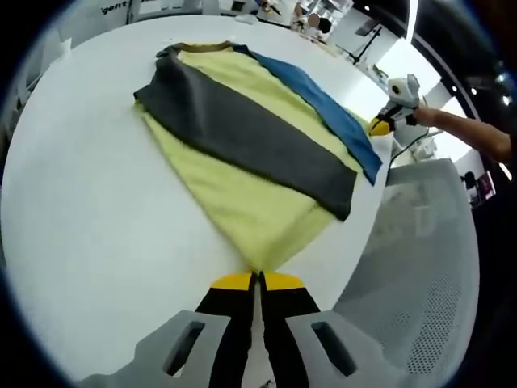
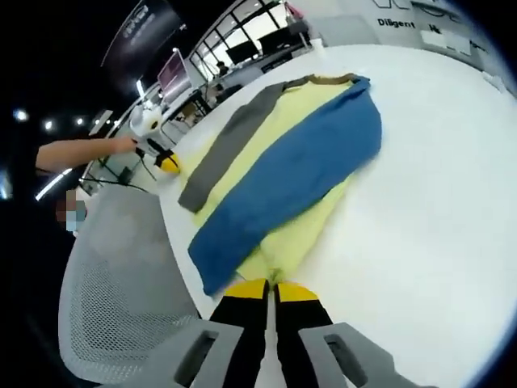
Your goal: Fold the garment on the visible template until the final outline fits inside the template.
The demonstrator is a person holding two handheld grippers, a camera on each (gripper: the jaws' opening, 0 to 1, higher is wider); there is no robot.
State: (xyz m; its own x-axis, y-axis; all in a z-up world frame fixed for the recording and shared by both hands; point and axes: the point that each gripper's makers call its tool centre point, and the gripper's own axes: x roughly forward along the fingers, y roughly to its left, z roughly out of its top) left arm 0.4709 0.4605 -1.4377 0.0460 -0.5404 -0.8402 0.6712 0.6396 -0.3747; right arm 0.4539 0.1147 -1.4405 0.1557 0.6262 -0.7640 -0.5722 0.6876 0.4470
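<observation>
Left gripper view: left tongs (image 1: 258, 279) at lower centre, yellow tips pressed together and clenched on the near hem corner of the garment (image 1: 242, 145), a yellow top with a grey sleeve (image 1: 242, 129) folded diagonally across it and a blue sleeve (image 1: 323, 109) along its far edge, spread from upper left toward centre right on the white surface (image 1: 89, 210). Other tongs at upper right, by the garment's far hem corner. No template outline to be made out. Right gripper view: right tongs (image 2: 273, 285) at lower centre, likewise clenched on a hem corner of the same garment, blue sleeve nearest, grey one beyond, collar toward the upper centre. Judged soft, light, limp cloth, apt to sag and slide on the smooth top; best held at corners and hem edges, as now. White surface round-edged and glossy; grey mesh chair (image 2: 113, 299) at lower left beside it; beyond, an office room with monitors (image 2: 242, 50) and windows.
</observation>
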